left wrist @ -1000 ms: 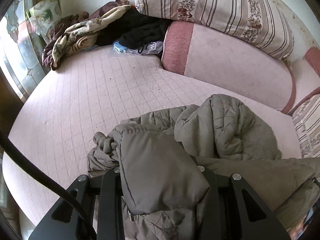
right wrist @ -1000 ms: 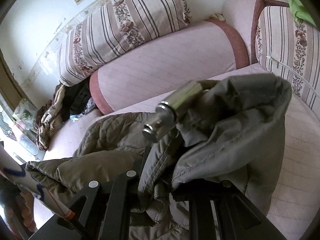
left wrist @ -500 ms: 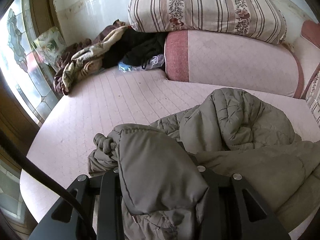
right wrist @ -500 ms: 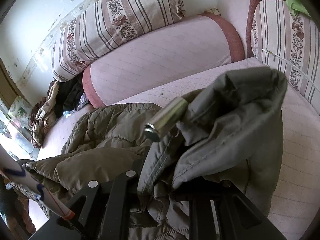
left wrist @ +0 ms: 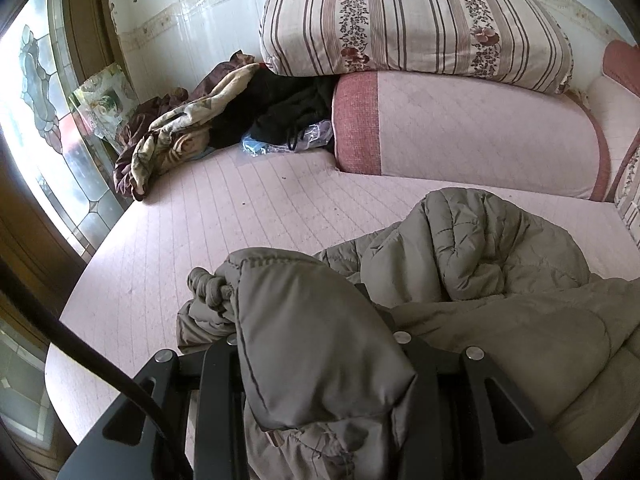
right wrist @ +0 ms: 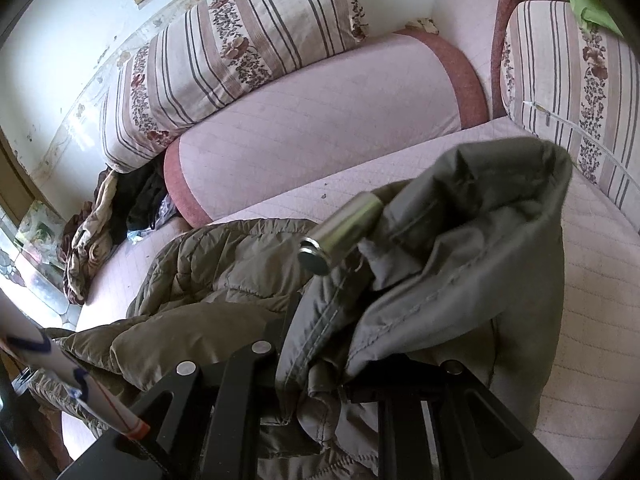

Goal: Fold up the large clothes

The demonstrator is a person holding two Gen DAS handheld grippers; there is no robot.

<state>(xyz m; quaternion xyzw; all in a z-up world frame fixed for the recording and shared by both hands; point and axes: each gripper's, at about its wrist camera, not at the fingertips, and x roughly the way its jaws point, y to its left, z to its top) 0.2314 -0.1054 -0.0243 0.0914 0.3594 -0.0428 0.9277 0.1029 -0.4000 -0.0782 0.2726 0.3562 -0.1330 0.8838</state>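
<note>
Pink quilted bed surface point(left wrist: 248, 216), olive padded jacket point(left wrist: 480, 248) crumpled on its near part, pink bolster point(left wrist: 460, 128) along the far edge, heap of blankets and dark clothes point(left wrist: 208, 120) in the far left corner beside the bolster's end

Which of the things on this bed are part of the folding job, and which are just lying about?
Part of the job:
- olive padded jacket
- left gripper, clamped on the jacket
- right gripper, clamped on the jacket

Just lying about:
- striped floral cushion
- pink bolster
- heap of crumpled clothes by the window
- pink quilted bed cover, the work surface
</note>
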